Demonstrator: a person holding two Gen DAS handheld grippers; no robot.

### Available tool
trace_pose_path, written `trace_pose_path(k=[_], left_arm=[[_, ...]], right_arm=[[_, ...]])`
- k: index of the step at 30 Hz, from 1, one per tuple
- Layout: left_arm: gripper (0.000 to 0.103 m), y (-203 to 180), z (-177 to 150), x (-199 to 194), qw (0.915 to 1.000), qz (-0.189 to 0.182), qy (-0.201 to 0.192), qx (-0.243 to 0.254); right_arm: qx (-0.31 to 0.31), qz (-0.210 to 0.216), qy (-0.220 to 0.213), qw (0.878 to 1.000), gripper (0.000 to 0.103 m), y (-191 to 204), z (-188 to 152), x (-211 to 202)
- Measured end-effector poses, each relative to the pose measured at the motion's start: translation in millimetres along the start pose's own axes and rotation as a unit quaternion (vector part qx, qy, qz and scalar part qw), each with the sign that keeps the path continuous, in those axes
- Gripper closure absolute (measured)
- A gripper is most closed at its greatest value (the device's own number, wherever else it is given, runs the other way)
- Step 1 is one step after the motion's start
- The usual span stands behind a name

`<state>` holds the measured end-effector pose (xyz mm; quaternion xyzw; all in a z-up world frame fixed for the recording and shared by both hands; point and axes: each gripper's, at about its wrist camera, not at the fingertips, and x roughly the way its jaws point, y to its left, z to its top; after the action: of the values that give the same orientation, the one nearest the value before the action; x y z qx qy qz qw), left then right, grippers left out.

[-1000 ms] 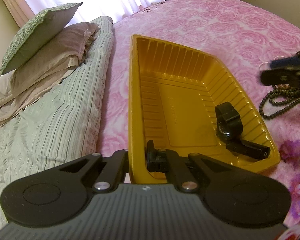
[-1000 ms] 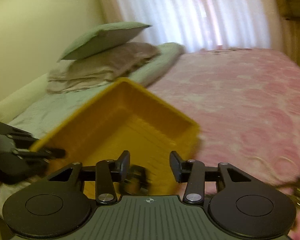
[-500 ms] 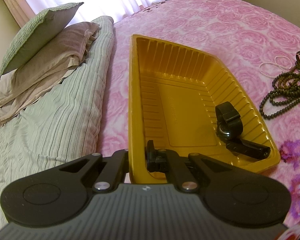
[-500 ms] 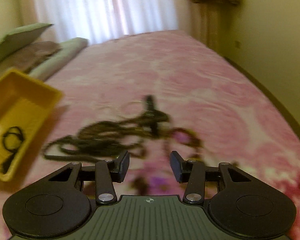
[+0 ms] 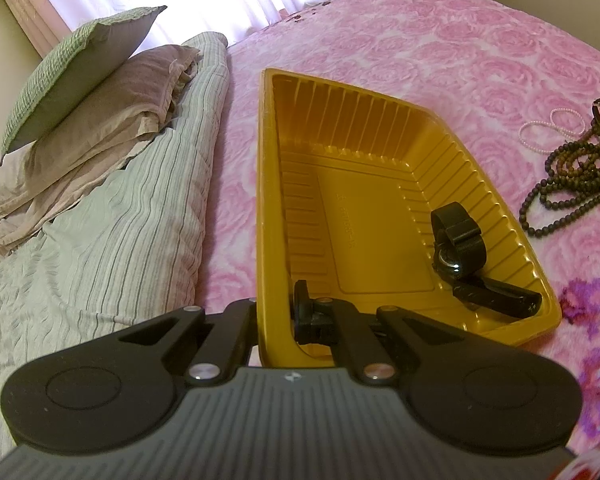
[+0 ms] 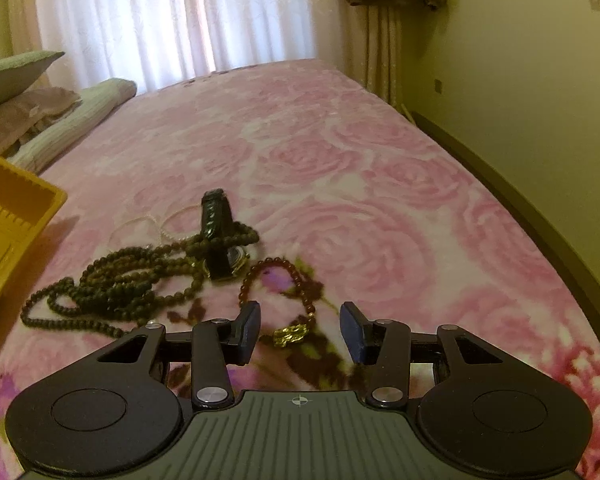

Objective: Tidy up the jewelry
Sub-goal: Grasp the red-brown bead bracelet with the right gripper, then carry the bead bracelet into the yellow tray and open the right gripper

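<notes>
My left gripper (image 5: pixel 276 312) is shut on the near left rim of a yellow plastic tray (image 5: pixel 364 128) on the pink bed. A black watch (image 5: pixel 460 248) lies in the tray's near right corner. My right gripper (image 6: pixel 300 332) is open and empty, low over a red bead bracelet with a gold charm (image 6: pixel 284 284). Beyond it lie a long dark bead necklace (image 6: pixel 112 284), a dark-strapped watch (image 6: pixel 220 240) and a thin pearl strand (image 6: pixel 152 224). The necklace (image 5: pixel 572 176) and pearl strand (image 5: pixel 548 128) also show in the left wrist view, right of the tray.
Stacked pillows (image 5: pixel 84 96) and a striped quilt (image 5: pixel 100 232) lie left of the tray. The tray's corner (image 6: pixel 16 208) shows at the left of the right wrist view. A curtained window (image 6: pixel 160 20) is at the back and a wall (image 6: pixel 540 100) runs along the bed's right side.
My right gripper has swung from over the tray rightward to the jewelry pile and has come down close over the red bracelet. The left gripper and tray have not moved.
</notes>
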<state>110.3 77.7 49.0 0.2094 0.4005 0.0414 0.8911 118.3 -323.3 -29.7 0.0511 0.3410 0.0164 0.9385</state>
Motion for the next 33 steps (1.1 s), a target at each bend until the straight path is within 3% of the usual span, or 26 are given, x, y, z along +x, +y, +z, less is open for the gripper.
trace_pose_path(k=[7, 9, 11, 23, 29, 33], left_arm=[[0.101, -0.5, -0.3, 0.1, 1.0000, 0.000, 0.000, 0.000], [0.101, -0.5, -0.1, 0.1, 1.0000, 0.000, 0.000, 0.000], [0.101, -0.2, -0.3, 0.2, 1.0000, 0.000, 0.000, 0.000], [0.101, -0.6, -0.3, 0.1, 1.0000, 0.000, 0.000, 0.000], [0.101, -0.4, 0.1, 0.1, 1.0000, -0.001, 0.000, -0.001], [0.101, -0.1, 0.2, -0.1, 1.0000, -0.002, 0.000, -0.001]], right_arm=[[-0.034, 0.008, -0.004, 0.999, 0.058, 6.8, -9.8, 2.2], [-0.037, 0.006, -0.005, 0.999, 0.064, 6.1, -9.8, 2.7], [-0.040, 0.007, -0.005, 0.999, 0.078, 5.0, -9.0, 1.9], [-0.056, -0.001, -0.038, 0.998, 0.078, 16.1, -5.2, -25.9], [-0.072, 0.034, -0.067, 0.995, 0.078, 41.6, 12.9, -47.0], [-0.087, 0.087, -0.078, 0.989, 0.078, 72.2, 25.1, -54.8]])
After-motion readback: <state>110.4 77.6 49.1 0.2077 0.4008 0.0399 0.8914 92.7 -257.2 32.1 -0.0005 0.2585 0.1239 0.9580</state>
